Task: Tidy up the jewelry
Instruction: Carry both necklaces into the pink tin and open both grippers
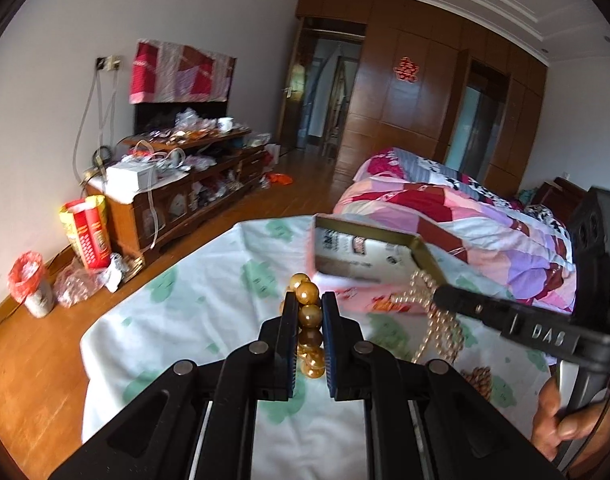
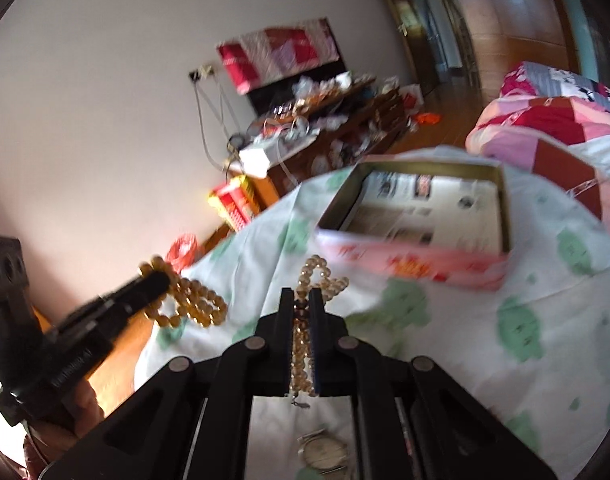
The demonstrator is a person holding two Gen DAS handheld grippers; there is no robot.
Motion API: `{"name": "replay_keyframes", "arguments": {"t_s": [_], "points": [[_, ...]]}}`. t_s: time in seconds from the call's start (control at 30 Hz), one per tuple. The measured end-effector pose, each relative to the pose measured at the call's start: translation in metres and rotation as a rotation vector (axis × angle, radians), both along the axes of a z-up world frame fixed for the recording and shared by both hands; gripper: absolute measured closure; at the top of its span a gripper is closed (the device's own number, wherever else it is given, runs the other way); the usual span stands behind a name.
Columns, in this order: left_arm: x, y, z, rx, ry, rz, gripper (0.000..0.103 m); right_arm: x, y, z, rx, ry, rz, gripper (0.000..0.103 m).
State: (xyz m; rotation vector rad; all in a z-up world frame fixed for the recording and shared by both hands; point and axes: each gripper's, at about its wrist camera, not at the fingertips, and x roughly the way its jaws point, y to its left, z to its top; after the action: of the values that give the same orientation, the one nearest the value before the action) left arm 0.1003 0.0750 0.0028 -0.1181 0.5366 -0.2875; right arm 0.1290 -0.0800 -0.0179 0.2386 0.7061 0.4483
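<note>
1. Soft daylight fills the room; no hard shadows.
2. The right wrist view is smeared: the open tin (image 2: 417, 216) beyond the fingers is blurred, perhaps from motion.
3. The left wrist view is sharper.
4. Fisheye bending and dark corners at all edges.

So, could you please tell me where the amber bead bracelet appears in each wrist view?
Left wrist view: amber bead bracelet at centre, clamped in the left gripper.
Right wrist view: same bracelet at left, hanging from that gripper.
Shared landmark: the open pink tin beyond it.
</note>
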Motion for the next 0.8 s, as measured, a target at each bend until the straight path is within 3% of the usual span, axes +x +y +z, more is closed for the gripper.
{"name": "replay_keyframes", "arguments": {"t_s": [0.33, 0.6, 0.8], "points": [[0.053, -0.053, 0.025, -0.01, -0.068, -0.098, 0.093, 0.039, -0.058, 0.042, 0.019, -0.111, -0.113, 0.094], [0.112, -0.09, 0.001, -0.035, -0.013, -0.127, 0.093, 0.091, -0.087, 0.02, 0.037, -0.076, -0.159, 0.094], [0.141, -0.108, -0.034, 0.021, 0.072, -0.12, 0.093, 0.117, -0.099, -0.015, 0.048, 0.008, -0.159, 0.094]]}}
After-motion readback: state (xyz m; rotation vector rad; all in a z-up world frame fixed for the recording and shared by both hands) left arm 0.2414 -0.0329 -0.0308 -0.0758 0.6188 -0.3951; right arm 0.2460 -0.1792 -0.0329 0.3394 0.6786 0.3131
